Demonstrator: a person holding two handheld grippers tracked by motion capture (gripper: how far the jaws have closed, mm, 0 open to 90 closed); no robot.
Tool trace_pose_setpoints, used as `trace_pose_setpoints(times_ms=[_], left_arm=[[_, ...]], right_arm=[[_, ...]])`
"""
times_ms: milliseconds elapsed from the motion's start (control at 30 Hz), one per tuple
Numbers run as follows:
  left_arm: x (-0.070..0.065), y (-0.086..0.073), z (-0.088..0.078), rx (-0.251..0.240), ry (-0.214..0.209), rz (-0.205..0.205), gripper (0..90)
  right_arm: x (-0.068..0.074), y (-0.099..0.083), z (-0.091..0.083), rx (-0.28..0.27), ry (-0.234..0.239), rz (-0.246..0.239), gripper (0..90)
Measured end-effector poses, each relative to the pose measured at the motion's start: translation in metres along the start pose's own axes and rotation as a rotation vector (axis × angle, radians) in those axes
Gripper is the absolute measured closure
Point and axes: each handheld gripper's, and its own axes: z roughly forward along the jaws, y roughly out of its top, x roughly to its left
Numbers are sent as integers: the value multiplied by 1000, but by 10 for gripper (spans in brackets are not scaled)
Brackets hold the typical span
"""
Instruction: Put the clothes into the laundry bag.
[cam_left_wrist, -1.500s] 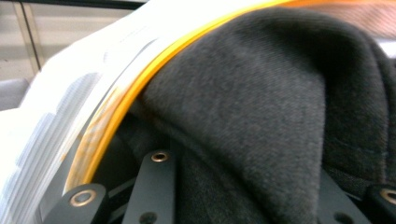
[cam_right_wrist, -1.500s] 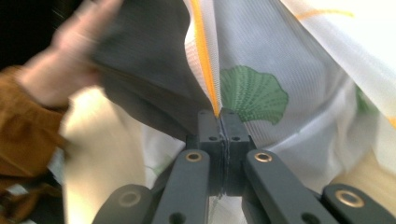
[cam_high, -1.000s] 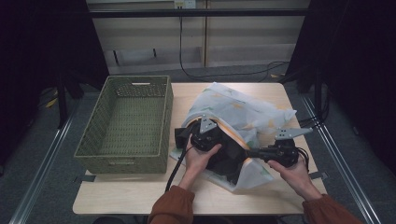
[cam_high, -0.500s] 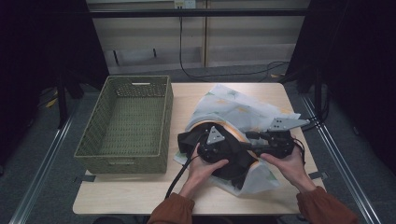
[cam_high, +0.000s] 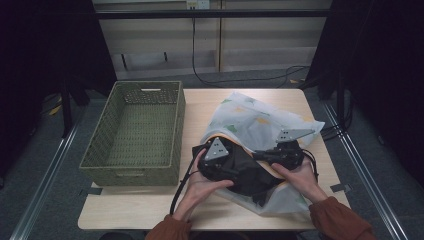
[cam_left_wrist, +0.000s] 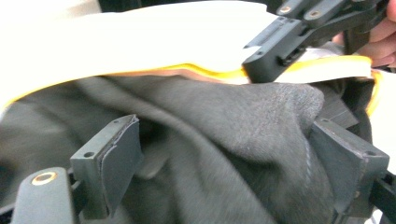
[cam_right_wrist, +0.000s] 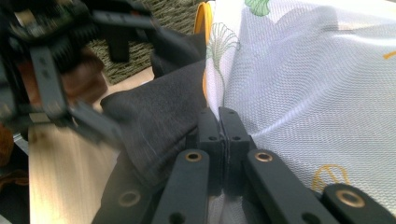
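Observation:
A white mesh bag (cam_high: 260, 120) with leaf print and a yellow rim lies on the table. A dark grey garment (cam_high: 250, 177) sits bunched in its mouth. My left gripper (cam_high: 239, 169) is over the garment. In the left gripper view its jaws have just been opening and stand wide apart (cam_left_wrist: 229, 163), with the dark cloth (cam_left_wrist: 224, 126) lying loose between them. My right gripper (cam_high: 259, 156) is at the bag's rim. In the right gripper view it (cam_right_wrist: 223, 126) is shut, pinching the mesh (cam_right_wrist: 317, 93) beside the dark cloth (cam_right_wrist: 159, 112).
A green woven basket (cam_high: 140, 130) stands on the left half of the wooden table (cam_high: 200, 105), close to the left hand. Both hands lie near the table's front edge. Cables run across the floor behind the table.
The right gripper has slid left along the bag's mouth and closed on the mesh. The left gripper's jaws have spread apart over the dark garment, and the left hand has shifted slightly.

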Motion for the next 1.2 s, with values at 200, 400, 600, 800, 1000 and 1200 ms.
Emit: trace_pose_setpoints(times_ms=[200, 400, 600, 800, 1000, 1200], left_arm=[[7, -28, 7, 75, -52, -42, 132], [0, -41, 31, 187, -97, -4, 120], [-7, -45, 36, 256, -50, 66, 148], [-5, -45, 35, 244, 1, 54, 497], [3, -41, 33, 189, 27, -41, 794], [6, -27, 30, 66, 18, -103, 804]], right_arm=[[-1, -2, 2, 10, -5, 1, 893], [-3, -3, 4, 14, -4, 6, 891], [-3, -3, 4, 17, -3, 6, 891], [-2, -2, 4, 17, -5, 7, 892], [0, 4, 1, -11, 5, 8, 893], [8, 19, -1, -57, 28, -8, 894]])
